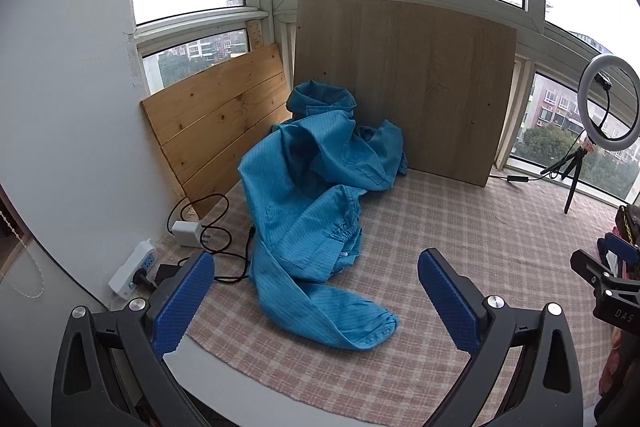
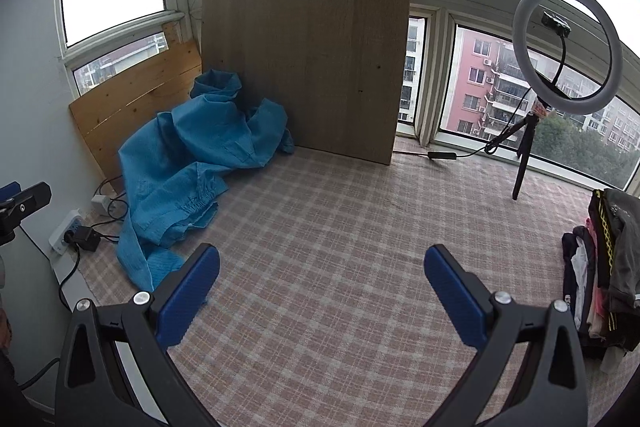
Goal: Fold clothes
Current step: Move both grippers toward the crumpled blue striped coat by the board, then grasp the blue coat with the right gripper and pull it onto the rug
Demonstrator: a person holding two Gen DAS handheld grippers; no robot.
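Checked cloth (image 2: 360,227) covers the table. Blue garment (image 1: 312,195) lies crumpled at far left against the boards, long axis running near to far, one cuffed sleeve toward the left gripper (image 1: 316,287). Clothes pile (image 2: 604,267): full only in right view. Left view alone reads "DAS". Left gripper and right gripper (image 2: 322,283): wide apart, empty.

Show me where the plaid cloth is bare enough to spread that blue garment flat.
Most bare room is mid-table: plaid cloth between the crumpled blue garment, the leaning board, the ring light tripod and the clothes stack. Crowded: the left edge, with power strip, cables and garment. Both the left gripper and the right gripper are open and empty.
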